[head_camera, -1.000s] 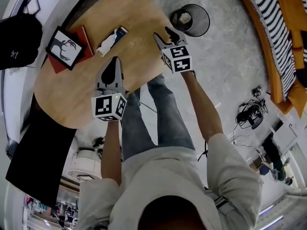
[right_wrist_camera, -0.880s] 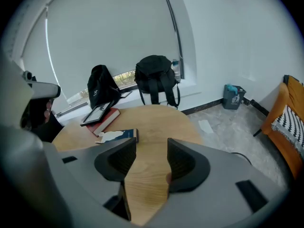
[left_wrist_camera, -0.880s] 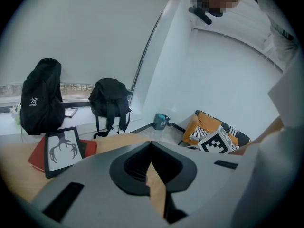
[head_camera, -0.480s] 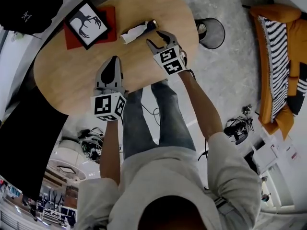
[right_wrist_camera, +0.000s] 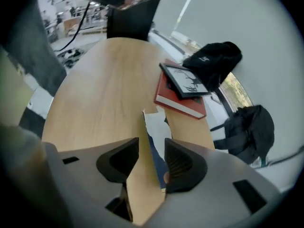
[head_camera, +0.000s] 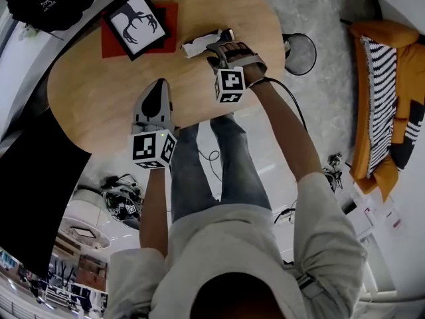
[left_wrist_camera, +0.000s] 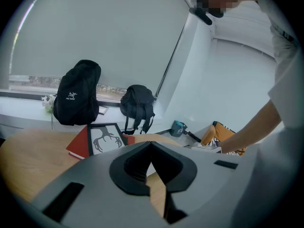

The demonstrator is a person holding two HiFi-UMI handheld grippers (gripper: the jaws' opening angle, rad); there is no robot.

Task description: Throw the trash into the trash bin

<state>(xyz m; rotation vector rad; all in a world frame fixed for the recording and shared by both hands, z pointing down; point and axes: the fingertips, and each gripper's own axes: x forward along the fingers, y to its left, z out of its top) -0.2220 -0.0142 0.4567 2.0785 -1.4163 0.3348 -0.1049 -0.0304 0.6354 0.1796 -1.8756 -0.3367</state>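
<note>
The trash, a crumpled white and dark blue wrapper (head_camera: 199,43) (right_wrist_camera: 156,122), lies on the oval wooden table (head_camera: 99,92) near its far edge. My right gripper (head_camera: 221,47) (right_wrist_camera: 151,140) points steeply down over it. Its jaws have just been closing and stand part open, with the wrapper between them close to the right-hand jaw; a gap shows on the other side. My left gripper (head_camera: 157,86) (left_wrist_camera: 151,144) hovers over the near middle of the table, shut and empty. The black mesh trash bin (head_camera: 311,52) stands on the floor right of the table.
A framed antler picture (head_camera: 139,22) (right_wrist_camera: 186,83) (left_wrist_camera: 105,139) rests on a red book (head_camera: 109,45) at the table's far left. Black backpacks (left_wrist_camera: 78,99) (left_wrist_camera: 137,106) sit on the sill behind. An orange sofa with a striped cushion (head_camera: 382,78) is at the right.
My right gripper has swung left from the table's bin-side edge to the wrapper and rolled over to point down at it. The left gripper has shifted slightly over the table.
</note>
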